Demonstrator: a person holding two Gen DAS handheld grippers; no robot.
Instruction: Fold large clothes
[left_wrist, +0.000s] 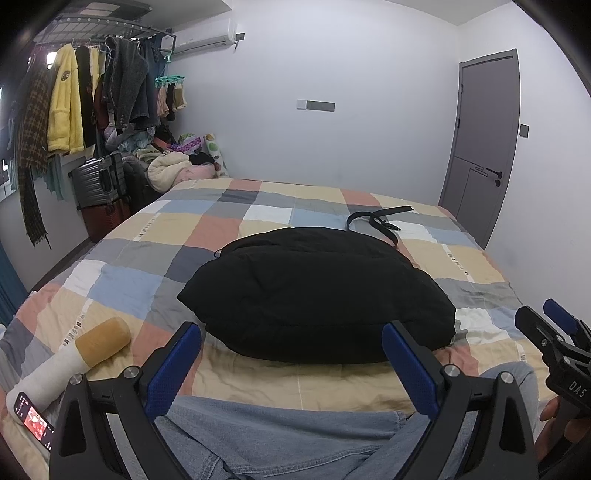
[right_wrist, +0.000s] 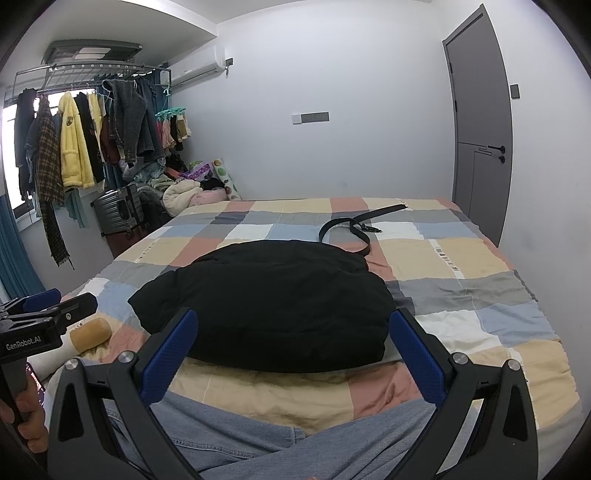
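Two views. Left wrist: left gripper (left_wrist: 291, 354) is held wide apart, empty, above jeans (left_wrist: 280, 435); black garment (left_wrist: 317, 291) is bundled mid-bed (left_wrist: 155, 229), belt (left_wrist: 373, 221) behind. Right wrist: right gripper (right_wrist: 293, 347) is spread apart, empty, before the garment (right_wrist: 266, 299).

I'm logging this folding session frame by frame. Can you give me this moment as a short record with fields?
garment: black padded coat, lying bundled on the checked bedspread
behind it: black belt, partly touching the coat's far edge
left gripper: jaws open, holding nothing, just short of the coat's near edge
right gripper: jaws open, holding nothing, also near that edge
near left: yellow-and-white bolster
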